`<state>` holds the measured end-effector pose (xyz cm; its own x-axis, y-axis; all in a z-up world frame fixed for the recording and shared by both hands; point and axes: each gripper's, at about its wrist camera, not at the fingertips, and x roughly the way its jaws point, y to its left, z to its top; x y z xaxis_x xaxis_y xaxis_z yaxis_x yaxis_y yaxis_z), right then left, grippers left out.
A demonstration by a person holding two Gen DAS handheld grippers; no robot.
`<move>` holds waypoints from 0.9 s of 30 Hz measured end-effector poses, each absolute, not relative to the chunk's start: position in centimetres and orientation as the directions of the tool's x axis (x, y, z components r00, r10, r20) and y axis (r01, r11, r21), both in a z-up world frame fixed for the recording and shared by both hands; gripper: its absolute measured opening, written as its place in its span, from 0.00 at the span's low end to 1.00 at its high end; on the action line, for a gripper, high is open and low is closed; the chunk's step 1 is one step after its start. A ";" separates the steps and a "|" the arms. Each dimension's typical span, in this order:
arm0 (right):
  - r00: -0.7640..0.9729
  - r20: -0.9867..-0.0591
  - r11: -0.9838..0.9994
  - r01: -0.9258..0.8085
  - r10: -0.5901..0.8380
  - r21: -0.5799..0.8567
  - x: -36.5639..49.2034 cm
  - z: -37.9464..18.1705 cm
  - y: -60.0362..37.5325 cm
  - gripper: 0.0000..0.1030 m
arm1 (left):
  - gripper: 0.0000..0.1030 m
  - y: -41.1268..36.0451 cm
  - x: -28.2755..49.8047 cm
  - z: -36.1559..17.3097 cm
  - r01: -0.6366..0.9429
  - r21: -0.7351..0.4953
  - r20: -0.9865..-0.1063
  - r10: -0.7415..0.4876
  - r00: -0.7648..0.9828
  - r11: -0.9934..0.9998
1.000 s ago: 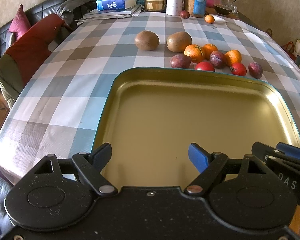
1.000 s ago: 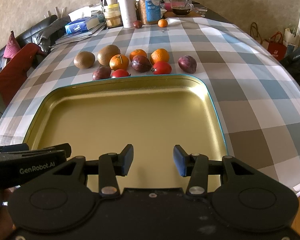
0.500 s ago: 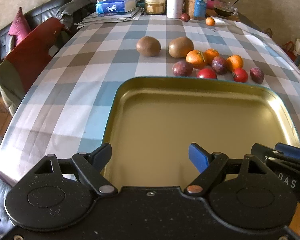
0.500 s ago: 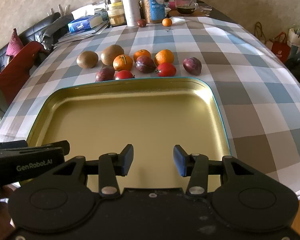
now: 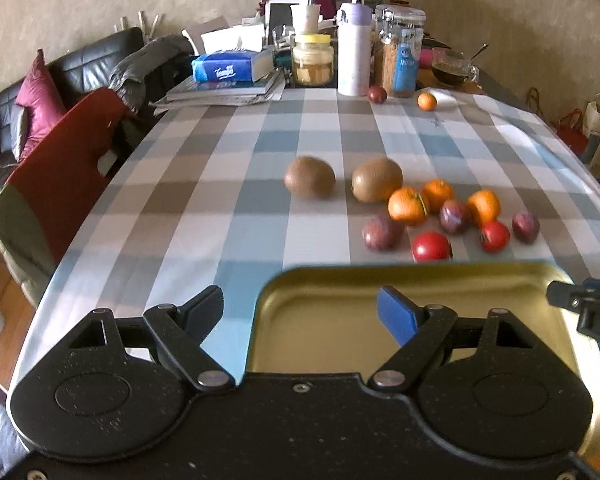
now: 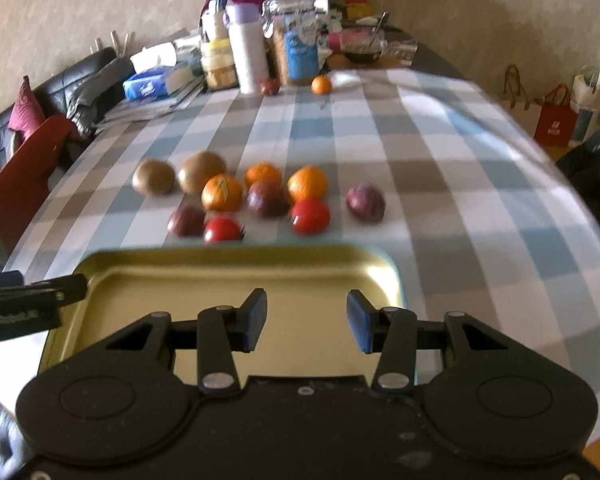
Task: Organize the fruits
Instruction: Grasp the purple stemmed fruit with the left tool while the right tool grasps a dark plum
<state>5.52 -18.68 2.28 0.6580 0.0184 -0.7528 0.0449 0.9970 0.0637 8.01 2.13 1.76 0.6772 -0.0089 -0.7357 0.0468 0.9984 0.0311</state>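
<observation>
Loose fruits [image 6: 260, 196], kiwis, oranges, plums and tomatoes, sit clustered on the checked tablecloth [image 6: 440, 184] just beyond the far rim of an empty gold tray [image 6: 236, 260], likely their destination. Left gripper [image 5: 300, 312] and right gripper [image 6: 306, 318] hover over the tray's near end, jaws spread wide, holding nothing.

Motion-blurred throughout the right wrist view: fruits [image 6: 260, 196] soft-edged, jar labels [image 6: 300, 54] unreadable. Near side of the golden tray [image 5: 420, 276] hidden behind the left gripper [image 5: 300, 312] body, right end cut off by the frame. Lettering on the right gripper [image 5: 598, 320] clipped at the edge after "DA". Contents of the far glass bowl [image 5: 452, 68] too small to tell.
</observation>
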 end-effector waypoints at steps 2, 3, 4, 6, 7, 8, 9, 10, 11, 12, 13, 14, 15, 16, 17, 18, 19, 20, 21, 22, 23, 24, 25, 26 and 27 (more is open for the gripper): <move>0.673 -0.740 0.998 0.050 0.002 0.049 6.6 2.6 -19.1 0.46 | 0.82 2.4 9.2 1.9 0.052 0.022 -0.731 -0.019 0.682 0.998; 0.679 -0.734 0.998 0.053 -0.004 0.043 7.1 2.6 -19.3 0.46 | 0.82 2.6 9.7 1.9 0.048 0.020 -0.725 -0.018 0.688 0.999; 0.685 -0.728 0.998 0.058 -0.012 0.038 7.8 2.7 -19.5 0.46 | 0.82 2.6 10.1 2.0 0.044 0.022 -0.719 -0.015 0.694 0.999; 0.692 -0.722 0.997 0.061 -0.014 0.040 8.8 2.8 -19.8 0.46 | 0.82 2.7 11.3 2.0 0.036 0.036 -0.708 0.000 0.706 0.999; 0.692 -0.722 0.997 0.064 -0.013 0.043 9.4 2.7 -20.0 0.46 | 0.82 2.8 11.7 2.0 0.035 0.043 -0.704 0.005 0.710 0.998; 0.690 -0.724 0.997 0.065 -0.012 0.045 9.9 2.7 -20.1 0.46 | 0.82 2.8 12.3 1.9 0.037 0.051 -0.701 0.010 0.714 0.998; 0.687 -0.726 0.997 0.064 -0.011 0.046 10.5 2.6 -20.2 0.45 | 0.82 2.7 12.9 1.8 0.039 0.060 -0.698 0.015 0.715 0.997; 0.685 -0.728 0.997 0.063 -0.012 0.043 11.0 2.5 -20.3 0.43 | 0.82 2.7 13.4 1.8 0.039 0.065 -0.696 0.017 0.718 0.997; 0.683 -0.730 0.997 0.064 -0.014 0.040 11.5 2.3 -20.3 0.43 | 0.82 2.6 13.8 1.7 0.044 0.066 -0.694 0.015 0.720 0.997; 0.681 -0.732 0.997 0.066 -0.020 0.034 12.0 2.2 -20.4 0.42 | 0.82 2.5 14.2 1.6 0.050 0.066 -0.693 0.010 0.721 0.997; 0.682 -0.731 0.997 0.067 -0.025 0.029 12.6 2.0 -20.5 0.42 | 0.82 2.4 14.8 1.3 0.058 0.066 -0.696 0.004 0.718 0.996; 0.685 -0.728 0.997 0.067 -0.027 0.026 13.0 1.9 -20.6 0.42 | 0.82 2.3 15.2 1.1 0.064 0.066 -0.702 0.001 0.713 0.996; 0.688 -0.725 0.997 0.069 -0.032 0.022 13.2 1.8 -20.7 0.42 | 0.82 2.2 15.6 0.9 0.069 0.065 -0.707 -0.003 0.707 0.996; 0.691 -0.722 0.997 0.076 -0.040 0.018 13.5 1.7 -20.9 0.42 | 0.82 2.0 16.1 0.6 0.078 0.060 -0.712 -0.012 0.702 0.995; 0.691 -0.722 0.996 0.082 -0.045 0.017 13.9 1.6 -21.1 0.42 | 0.82 1.9 16.4 0.3 0.086 0.057 -0.716 -0.019 0.698 0.995; 0.689 -0.724 0.996 0.089 -0.049 0.017 14.2 1.5 -21.3 0.42 | 0.82 1.8 16.8 0.0 0.090 0.056 -0.722 -0.022 0.692 0.994; 0.683 -0.729 0.995 0.098 -0.053 0.020 14.7 1.2 -21.6 0.42 | 0.82 1.7 17.1 -0.4 0.094 0.056 -0.729 -0.024 0.685 0.994; 0.678 -0.733 0.994 0.106 -0.056 0.023 15.0 1.1 -21.9 0.42 | 0.82 1.6 17.3 -0.6 0.100 0.053 -0.733 -0.029 0.679 0.994; 0.672 -0.738 0.993 0.115 -0.058 0.026 15.3 0.8 -22.2 0.42 | 0.82 1.5 17.4 -0.9 0.107 0.048 -0.738 -0.037 0.674 0.993; 0.666 -0.743 0.992 0.123 -0.060 0.030 15.6 0.6 -22.5 0.42 | 0.82 1.3 17.5 -1.1 0.117 0.041 -0.743 -0.047 0.667 0.992; 0.661 -0.748 0.991 0.128 -0.059 0.034 15.8 0.4 -22.7 0.42 | 0.82 1.2 17.6 -1.4 0.128 0.033 -0.747 -0.061 0.662 0.991; 0.655 -0.753 0.991 0.130 -0.059 0.036 16.1 0.1 -22.8 0.42 | 0.82 1.1 17.6 -1.5 0.137 0.028 -0.749 -0.070 0.659 0.990; 0.648 -0.760 0.991 0.127 -0.055 0.037 16.3 -0.2 -22.9 0.42 | 0.82 0.9 17.6 -1.7 0.147 0.024 -0.749 -0.080 0.658 0.989; 0.645 -0.763 0.992 0.119 -0.049 0.038 16.5 -0.4 -22.9 0.42 | 0.82 0.7 17.5 -1.8 0.154 0.024 -0.747 -0.085 0.660 0.988; 0.643 -0.765 0.993 0.110 -0.043 0.036 16.7 -0.7 -22.8 0.42 | 0.82 0.6 17.5 -1.9 0.158 0.026 -0.744 -0.087 0.663 0.987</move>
<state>16.67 -22.83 -0.68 0.6430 -0.0433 -0.7646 0.1101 0.9933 0.0363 17.53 0.59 -1.91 0.6628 -0.0865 -0.7438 0.1577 0.9871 0.0257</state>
